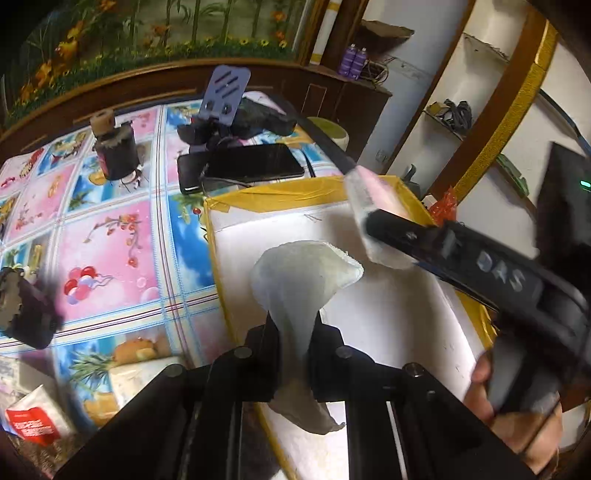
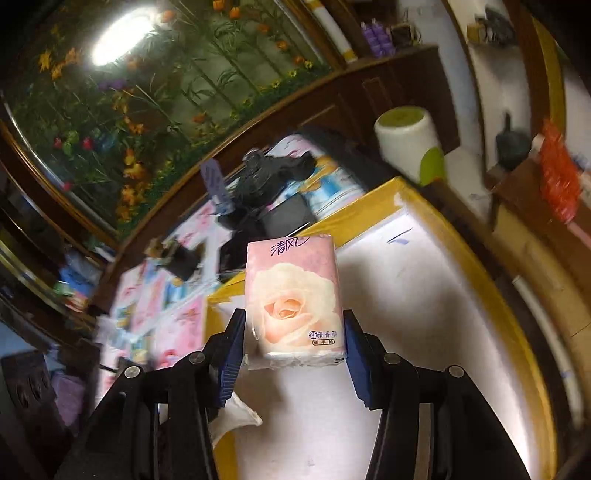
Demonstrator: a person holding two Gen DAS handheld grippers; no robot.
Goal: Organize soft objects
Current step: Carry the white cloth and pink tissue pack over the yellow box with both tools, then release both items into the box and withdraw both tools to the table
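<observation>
Left gripper (image 1: 291, 343) is pinching a white cloth (image 1: 295, 284) just ahead of its fingertips, right gripper (image 2: 293, 343) is squeezing the tissue pack (image 2: 293, 295). Probably keeping both grips gentle over the white box (image 2: 424, 314) is helping.

Both views are taken close above the white box (image 1: 388, 314) (image 2: 424, 295), facing the mural wall (image 1: 147, 29) (image 2: 147, 92); both are shared.

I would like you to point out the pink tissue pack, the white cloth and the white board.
pink tissue pack (image 2: 293, 299): right wrist view, on the printed rose.
white cloth (image 1: 299, 280): left wrist view, on its spread upper part.
white board (image 2: 424, 314): right wrist view, on its bare surface.
</observation>
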